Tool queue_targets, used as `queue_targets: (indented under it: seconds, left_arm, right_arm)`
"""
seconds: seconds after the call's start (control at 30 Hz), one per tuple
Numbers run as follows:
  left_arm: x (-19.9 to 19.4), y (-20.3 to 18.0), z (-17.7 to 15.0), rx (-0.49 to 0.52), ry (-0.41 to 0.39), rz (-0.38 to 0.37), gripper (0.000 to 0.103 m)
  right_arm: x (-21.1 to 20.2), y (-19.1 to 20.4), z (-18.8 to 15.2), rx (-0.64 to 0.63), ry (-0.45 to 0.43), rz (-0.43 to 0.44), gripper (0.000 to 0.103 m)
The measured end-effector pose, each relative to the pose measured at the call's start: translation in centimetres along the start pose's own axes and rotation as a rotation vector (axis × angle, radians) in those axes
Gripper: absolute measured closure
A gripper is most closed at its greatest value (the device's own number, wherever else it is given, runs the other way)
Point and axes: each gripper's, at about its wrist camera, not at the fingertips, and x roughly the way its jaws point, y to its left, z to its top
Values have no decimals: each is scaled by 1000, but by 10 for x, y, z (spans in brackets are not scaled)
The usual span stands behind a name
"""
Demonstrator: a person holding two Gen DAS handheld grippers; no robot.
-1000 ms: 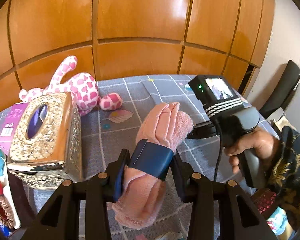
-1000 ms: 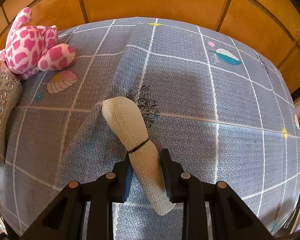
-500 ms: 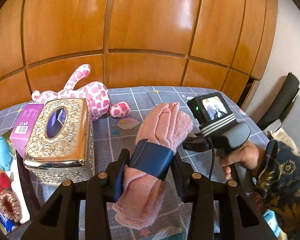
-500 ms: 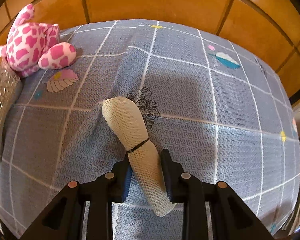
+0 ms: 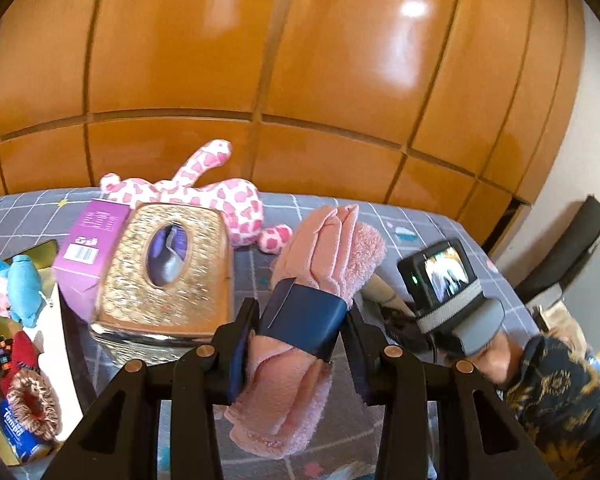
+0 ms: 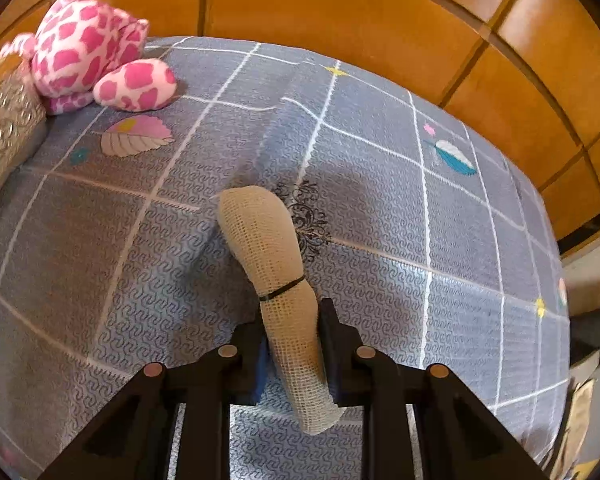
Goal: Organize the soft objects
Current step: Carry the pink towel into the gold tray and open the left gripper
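My left gripper (image 5: pixel 300 316) is shut on a pink fluffy cloth roll (image 5: pixel 324 240) wrapped in a dark blue band, held above the bed. The roll sticks out past both ends of the jaws. In the right wrist view my right gripper (image 6: pixel 292 320) grips a beige mesh cloth roll (image 6: pixel 260 224) tied with a black elastic. Its jaws are closing on the roll's lower half, just above the grey checked bedspread (image 6: pixel 380 208). The left wrist view shows the right gripper's camera body (image 5: pixel 444 280) low on the right, held by a hand.
A pink spotted plush toy (image 5: pixel 220 196) lies at the back by the wood panel wall (image 5: pixel 300 60). In front of it stand a gold tissue box (image 5: pixel 168 276) and a purple carton (image 5: pixel 88 236). A blue plush (image 5: pixel 24 288) and small items lie at the far left. A dark chair (image 5: pixel 560 256) stands at the right.
The left gripper rose and swung with the pink roll, so the tissue box now sits nearer the view's centre. The right gripper rolled slightly and squeezed tighter on the beige roll.
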Motion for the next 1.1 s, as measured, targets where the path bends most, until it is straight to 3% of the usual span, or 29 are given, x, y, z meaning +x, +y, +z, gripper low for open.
queue_targets:
  seconds: [0.33, 0.63, 0.9, 1.1]
  left_arm:
    - [-18, 54, 13, -118, -46, 80, 61]
    - [-47, 140, 5, -294, -74, 218, 61]
    - [-50, 233, -18, -418, -24, 427, 61]
    - [-34, 276, -40, -465, 50, 527, 58]
  right_arm:
    - [-9, 15, -6, -35, -11, -30, 85]
    - [-9, 14, -3, -64, -18, -50, 85]
    - [-10, 15, -3, -73, -17, -54, 85]
    - [-8, 15, -3, -68, -15, -53, 85]
